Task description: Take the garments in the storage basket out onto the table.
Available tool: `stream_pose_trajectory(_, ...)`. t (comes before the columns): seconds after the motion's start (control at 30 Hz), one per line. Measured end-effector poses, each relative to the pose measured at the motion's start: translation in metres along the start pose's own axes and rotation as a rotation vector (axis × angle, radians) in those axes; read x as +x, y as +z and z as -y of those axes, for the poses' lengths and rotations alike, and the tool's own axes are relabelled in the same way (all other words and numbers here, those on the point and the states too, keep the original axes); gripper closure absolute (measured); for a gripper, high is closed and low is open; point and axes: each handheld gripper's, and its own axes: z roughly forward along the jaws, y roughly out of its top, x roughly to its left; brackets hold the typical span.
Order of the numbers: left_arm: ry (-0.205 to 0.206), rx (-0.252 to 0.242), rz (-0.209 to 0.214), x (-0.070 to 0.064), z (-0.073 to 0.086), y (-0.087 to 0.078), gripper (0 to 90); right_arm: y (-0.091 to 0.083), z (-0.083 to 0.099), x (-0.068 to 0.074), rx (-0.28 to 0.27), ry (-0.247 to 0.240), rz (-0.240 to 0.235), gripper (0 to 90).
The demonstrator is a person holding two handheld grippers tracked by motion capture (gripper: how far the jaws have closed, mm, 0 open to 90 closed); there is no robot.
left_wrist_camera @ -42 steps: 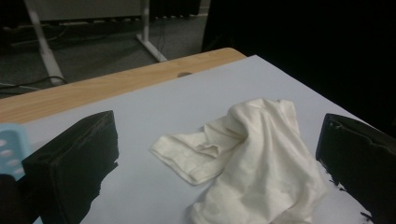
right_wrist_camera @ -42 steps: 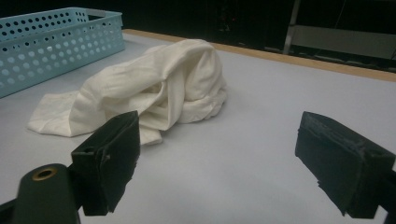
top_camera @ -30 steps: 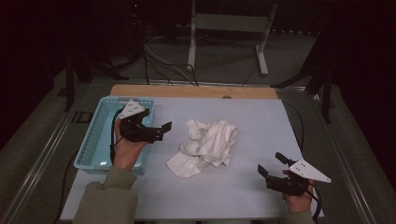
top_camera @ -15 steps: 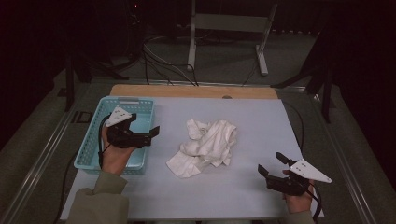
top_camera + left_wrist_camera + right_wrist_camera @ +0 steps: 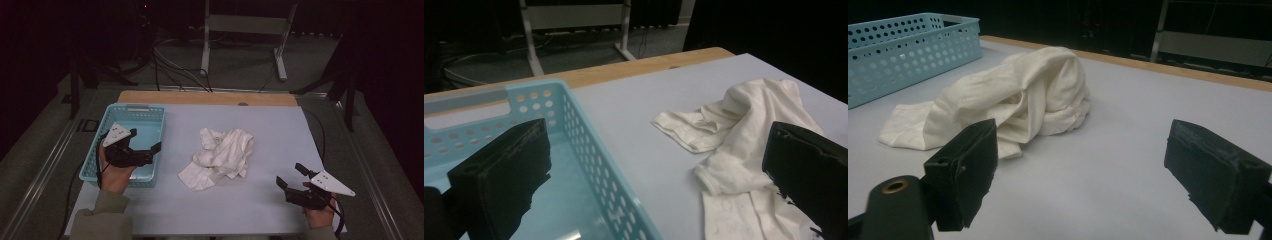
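A crumpled white cloth [image 5: 220, 155] lies in the middle of the pale blue-grey table [image 5: 280, 135]. At the left stands a light blue perforated basket [image 5: 135, 107]. My left gripper [image 5: 152, 154] hovers open over the basket's near right corner, jaws pointing right toward the cloth. In the left gripper view the left gripper [image 5: 656, 185] straddles the basket wall [image 5: 589, 150], with the cloth [image 5: 744, 130] ahead on the right. My right gripper [image 5: 291, 176] is open near the table's front right, empty. In the right gripper view the right gripper [image 5: 1090, 175] faces the cloth [image 5: 1033, 95] and the basket [image 5: 908, 45] beyond.
A wooden strip [image 5: 210, 97] runs along the table's far edge. Beyond it, a metal stand [image 5: 240, 30] and cables [image 5: 170, 60] sit on the floor. Bare tabletop lies between the cloth and the right gripper.
My left gripper has drawn back to the left and toward the person, from beside the cloth to over the basket's near right corner. The right gripper and cloth have stayed put.
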Motion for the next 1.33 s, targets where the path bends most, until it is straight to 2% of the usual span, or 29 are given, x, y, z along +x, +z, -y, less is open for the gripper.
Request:
stream_pose_trajectory(0.27, 0.003, 0.001, -0.017, 0.005, 0.011, -0.006, 0.6, 0.0, 0.0, 0.0, -0.005, 0.002, -0.002, 13.8)
stream_pose_trajectory(0.8, -0.016, -0.01, -0.04, 0.014, 0.029, -0.018, 0.6, -0.001, 0.0, 0.0, -0.014, 0.0, -0.001, 13.8)
stream_pose_trajectory(1.33, -0.033, -0.04, -0.058, 0.018, 0.035, -0.027, 0.6, -0.003, -0.002, -0.001, -0.031, -0.001, -0.001, 13.8)
